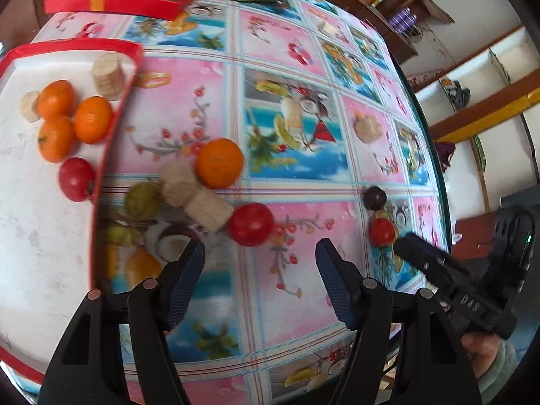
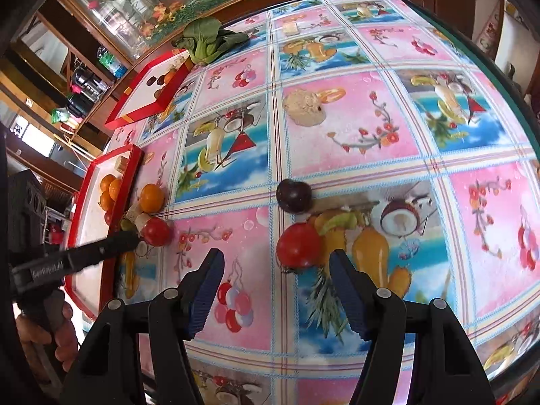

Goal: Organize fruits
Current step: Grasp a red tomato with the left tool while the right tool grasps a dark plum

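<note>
My left gripper (image 1: 260, 256) is open and empty, just short of a red tomato (image 1: 250, 224) on the tablecloth. Beyond it lie an orange (image 1: 219, 162), two pale cut chunks (image 1: 194, 192) and a green fruit (image 1: 142, 200). A red-rimmed white tray (image 1: 40, 243) at the left holds three oranges (image 1: 92, 119), a red tomato (image 1: 77, 179) and pale chunks. My right gripper (image 2: 276, 263) is open and empty, with a second red tomato (image 2: 298, 245) just ahead between the fingertips and a dark plum (image 2: 293, 195) beyond. Both show in the left wrist view too (image 1: 382, 231).
A second red-rimmed tray (image 1: 114, 2) with small fruits stands at the far side, next to a green leafy vegetable (image 2: 206, 42). A pale lumpy piece (image 2: 305, 106) lies mid-table and a small pale chunk (image 2: 292, 27) far off. The round table's edge (image 2: 499, 77) curves at the right.
</note>
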Motion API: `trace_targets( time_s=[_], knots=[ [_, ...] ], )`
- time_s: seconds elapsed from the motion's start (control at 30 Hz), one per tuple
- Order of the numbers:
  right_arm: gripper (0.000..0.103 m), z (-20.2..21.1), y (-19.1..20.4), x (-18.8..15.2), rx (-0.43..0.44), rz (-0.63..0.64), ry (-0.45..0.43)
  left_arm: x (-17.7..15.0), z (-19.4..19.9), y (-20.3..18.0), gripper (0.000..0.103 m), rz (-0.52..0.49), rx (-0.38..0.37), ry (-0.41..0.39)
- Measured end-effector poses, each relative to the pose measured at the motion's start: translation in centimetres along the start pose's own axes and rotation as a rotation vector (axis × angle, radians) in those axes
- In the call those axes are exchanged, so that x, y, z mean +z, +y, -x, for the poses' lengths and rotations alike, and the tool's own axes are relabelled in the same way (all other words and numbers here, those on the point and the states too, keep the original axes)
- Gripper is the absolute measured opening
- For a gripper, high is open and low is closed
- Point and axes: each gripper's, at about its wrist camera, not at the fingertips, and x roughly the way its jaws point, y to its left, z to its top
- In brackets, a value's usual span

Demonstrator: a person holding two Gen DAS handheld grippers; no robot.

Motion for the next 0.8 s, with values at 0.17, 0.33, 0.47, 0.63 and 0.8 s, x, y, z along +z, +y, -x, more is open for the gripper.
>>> trace_targets(
  time_s=[0.17,0.33,0.47,0.63,0.8],
  knots=[
    [0.066,-0.5,-0.1,1.8,-0.012,0.013,-0.006,0.1,-1.1,-1.1,0.062,-0.017,0.021,0.010],
    [0.059,-2.4,0.8,3.4,-0.055,0.055,0.022,0.5,-1.9,-1.1,0.062,0.014,0.050,0.011],
    [0.055,-3.7,1.2,3.9,-0.096,0.077,0.043,0.8,-2.5,-1.2,0.061,0.024,0.065,0.000],
    [0.050,-5.0,1.2,4.0,-0.130,0.099,0.066,1.3,-3.0,-0.6,0.028,0.048,0.117,-0.010],
    [0.041,-5.5,1.1,4.1,-0.161,0.128,0.068,1.3,-2.9,0.0,0.028,0.059,0.094,-0.028]
  ],
)
